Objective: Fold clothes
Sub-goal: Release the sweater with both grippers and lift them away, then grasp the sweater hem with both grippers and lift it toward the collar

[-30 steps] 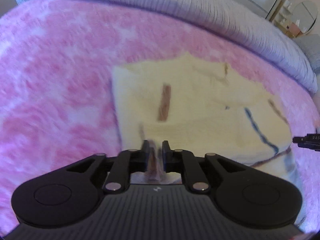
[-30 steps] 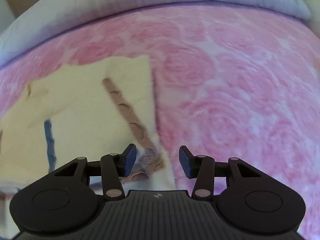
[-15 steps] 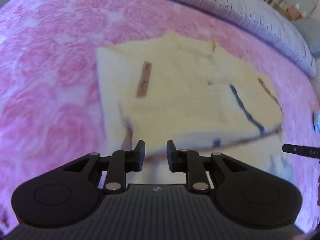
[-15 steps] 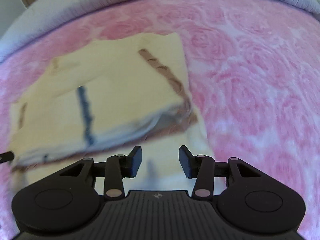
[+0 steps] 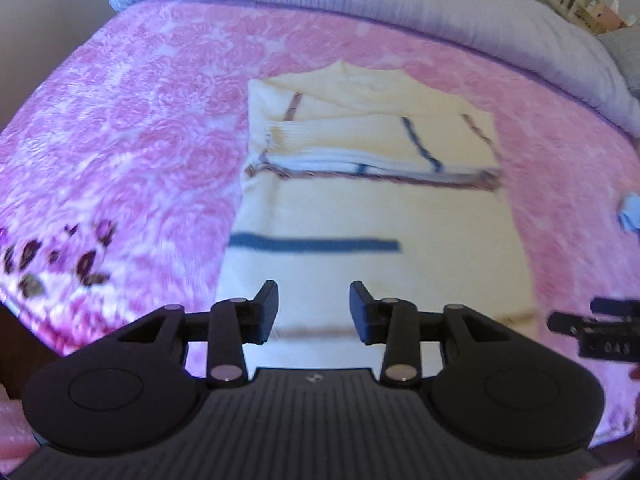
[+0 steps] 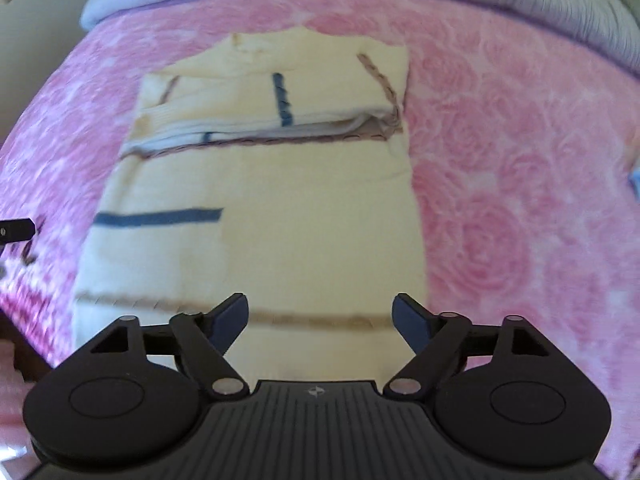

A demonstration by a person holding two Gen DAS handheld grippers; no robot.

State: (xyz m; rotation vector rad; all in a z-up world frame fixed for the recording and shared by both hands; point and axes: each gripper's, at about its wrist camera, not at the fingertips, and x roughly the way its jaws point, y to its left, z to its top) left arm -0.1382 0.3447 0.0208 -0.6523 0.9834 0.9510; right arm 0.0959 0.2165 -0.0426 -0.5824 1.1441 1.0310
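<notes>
bedroom: pink floral bedspread (image 5: 160, 128)

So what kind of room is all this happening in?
Most likely a bedroom: the cream sweater lies on a bed's pink rose-patterned blanket, with a grey ribbed duvet beyond and shelving in the corner.

The pink rose-patterned bed blanket (image 6: 520, 200) lies flat and bare across the whole right half of the right wrist view — open room for a claw there. In the left wrist view its left half is equally bare, down to a dark floral print at the lower left. The cream knitted garment with blue and brown stripes (image 5: 372, 216) fills the frame centre; its folded-over upper part makes a low raised ridge across the middle. A small light-blue object (image 5: 632, 210) sits on the blanket at the right edge, well apart from the garment. Along the top runs the grey ribbed duvet (image 5: 400, 4) — a soft raised bank.
</notes>
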